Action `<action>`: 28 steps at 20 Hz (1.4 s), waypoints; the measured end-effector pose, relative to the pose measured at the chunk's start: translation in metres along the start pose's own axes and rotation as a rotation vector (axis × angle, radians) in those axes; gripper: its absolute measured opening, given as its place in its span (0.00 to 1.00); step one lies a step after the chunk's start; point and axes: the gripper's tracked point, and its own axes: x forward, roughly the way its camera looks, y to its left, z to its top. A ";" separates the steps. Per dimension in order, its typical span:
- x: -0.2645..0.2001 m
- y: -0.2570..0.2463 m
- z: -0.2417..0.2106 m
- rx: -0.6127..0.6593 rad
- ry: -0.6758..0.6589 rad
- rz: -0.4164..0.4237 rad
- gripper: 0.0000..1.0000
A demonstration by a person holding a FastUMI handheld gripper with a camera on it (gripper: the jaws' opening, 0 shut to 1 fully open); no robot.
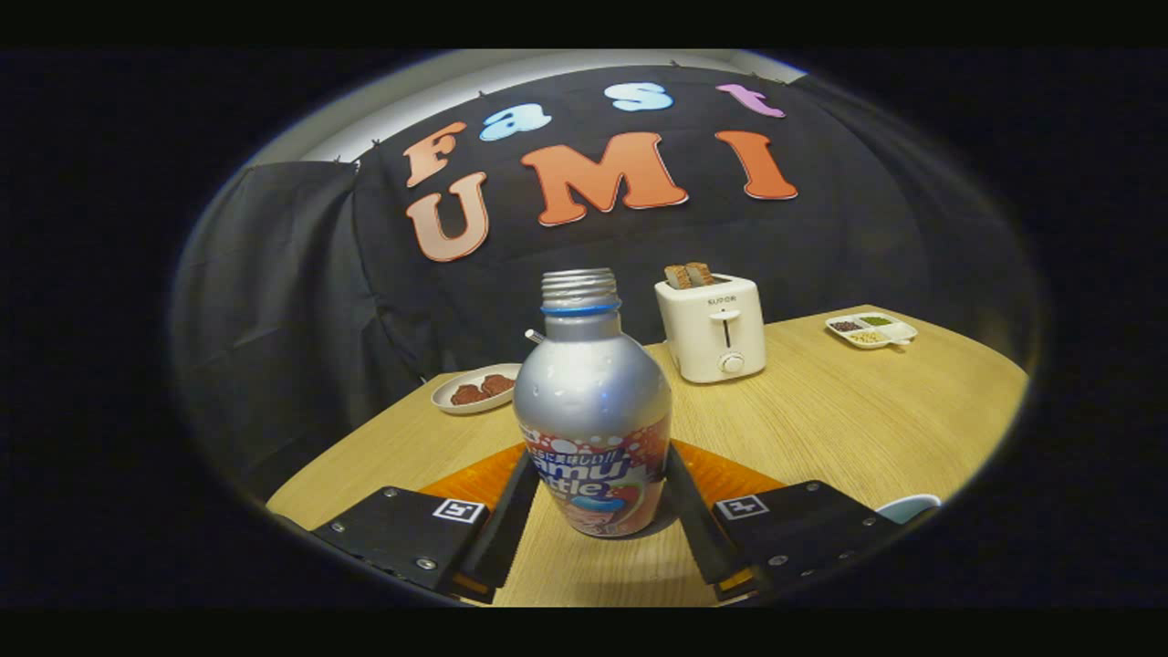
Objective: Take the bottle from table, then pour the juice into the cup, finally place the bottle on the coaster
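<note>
A silver aluminium bottle [591, 401] with a colourful label and an open threaded neck stands upright between my fingers. My gripper [599, 461] is shut on the bottle, one finger pressing each side of the label. An orange coaster [735, 479] lies flat on the wooden table [839, 420] just behind the bottle, partly hidden by it and by my fingers. The bottle's base is over bare wood in front of the coaster; I cannot tell whether it touches the table. The rim of a pale cup [908, 505] peeks out beside my right finger.
A white toaster [712, 328] with two slices in it stands beyond the bottle to the right. A small plate of brown food [476, 391] lies back left. A divided snack dish [871, 330] sits far right. Black cloth walls the table.
</note>
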 end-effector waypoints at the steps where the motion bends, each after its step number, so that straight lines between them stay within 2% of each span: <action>1: 0.004 0.001 -0.001 -0.016 0.000 0.000 0.77; 10: 0.018 0.000 -0.020 -0.093 0.021 -0.026 0.77; 15: 0.013 0.000 -0.020 -0.104 0.029 -0.033 0.81; 21: -0.027 0.002 0.008 -0.147 -0.030 -0.029 0.96; 28: -0.104 0.011 0.056 -0.199 -0.135 0.020 0.97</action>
